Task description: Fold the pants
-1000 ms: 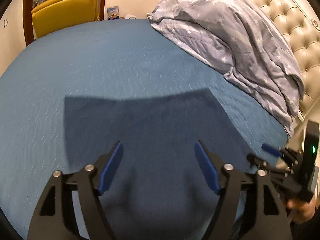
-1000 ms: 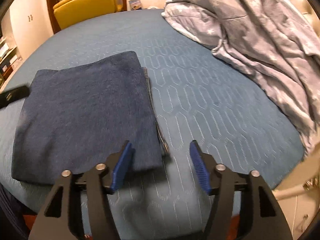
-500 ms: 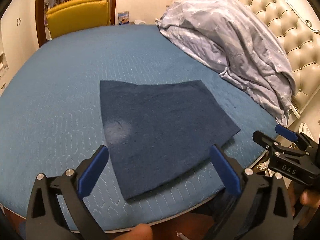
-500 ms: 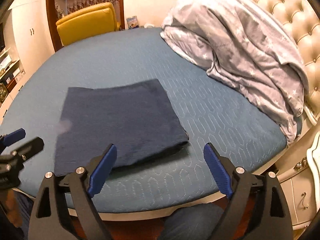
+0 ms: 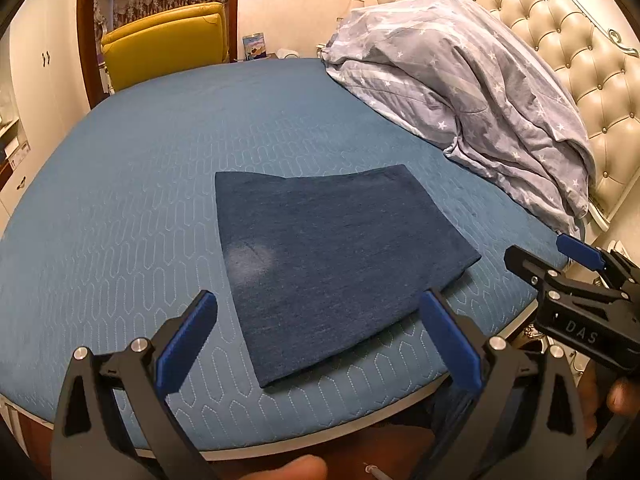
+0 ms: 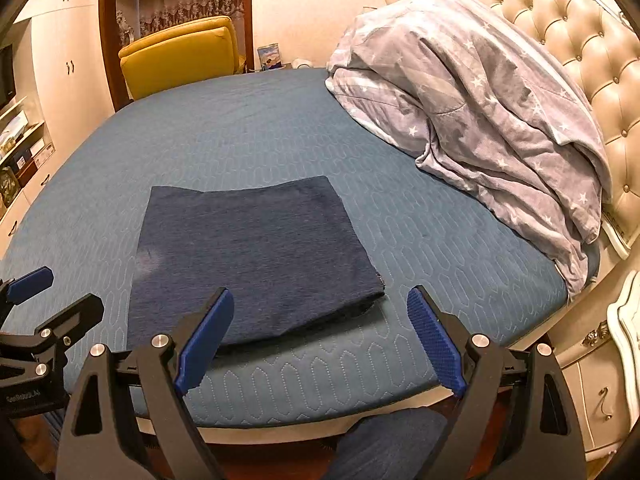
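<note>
While folded pants (image 5: pixel 336 264) lie flat on bed (image 5: pixel 140 200), left tool (image 5: pixel 320 336) wide open, empty, right tool (image 6: pixel 320 336) likewise

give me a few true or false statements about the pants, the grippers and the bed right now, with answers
1. The pants lie folded flat on the bed. True.
2. The left hand-held gripper is shut on the pants. False: it is open and holds nothing.
3. The right hand-held gripper is open. True.
4. The duvet covers the pants. False: it is bunched by the headboard, apart from them.
5. The chair beyond the bed is red. False: it is yellow.
</note>
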{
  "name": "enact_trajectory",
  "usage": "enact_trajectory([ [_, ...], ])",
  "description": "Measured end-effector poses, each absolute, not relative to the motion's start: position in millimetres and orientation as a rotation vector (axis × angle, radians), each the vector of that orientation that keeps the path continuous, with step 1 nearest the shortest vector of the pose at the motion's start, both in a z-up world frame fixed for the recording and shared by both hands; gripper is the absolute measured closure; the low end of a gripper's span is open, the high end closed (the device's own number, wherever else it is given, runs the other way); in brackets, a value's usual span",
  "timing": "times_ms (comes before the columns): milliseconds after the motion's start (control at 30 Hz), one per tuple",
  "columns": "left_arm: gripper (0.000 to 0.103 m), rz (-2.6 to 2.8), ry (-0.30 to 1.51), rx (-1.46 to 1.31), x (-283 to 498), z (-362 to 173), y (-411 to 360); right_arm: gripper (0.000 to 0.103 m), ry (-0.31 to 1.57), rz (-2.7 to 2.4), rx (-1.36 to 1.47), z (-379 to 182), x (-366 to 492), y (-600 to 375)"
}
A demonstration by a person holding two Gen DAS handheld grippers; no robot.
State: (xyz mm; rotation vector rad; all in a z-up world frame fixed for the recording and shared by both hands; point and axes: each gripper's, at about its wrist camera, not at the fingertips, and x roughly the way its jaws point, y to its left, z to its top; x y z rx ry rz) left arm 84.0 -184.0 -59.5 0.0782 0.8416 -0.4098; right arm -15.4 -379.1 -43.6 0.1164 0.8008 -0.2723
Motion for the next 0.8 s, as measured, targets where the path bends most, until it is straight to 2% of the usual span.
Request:
enact_trajectory([
  [533,0.002,-0.428,0.806,0.068,81,-57,-190,0.017,0.808,-0.268,0.118,-48,-15,-381],
  [800,0.002,-0.516,0.851,-0.032,111,-68,-172,0.015,0.800,-0.279,0.155,-56,-11,-392],
])
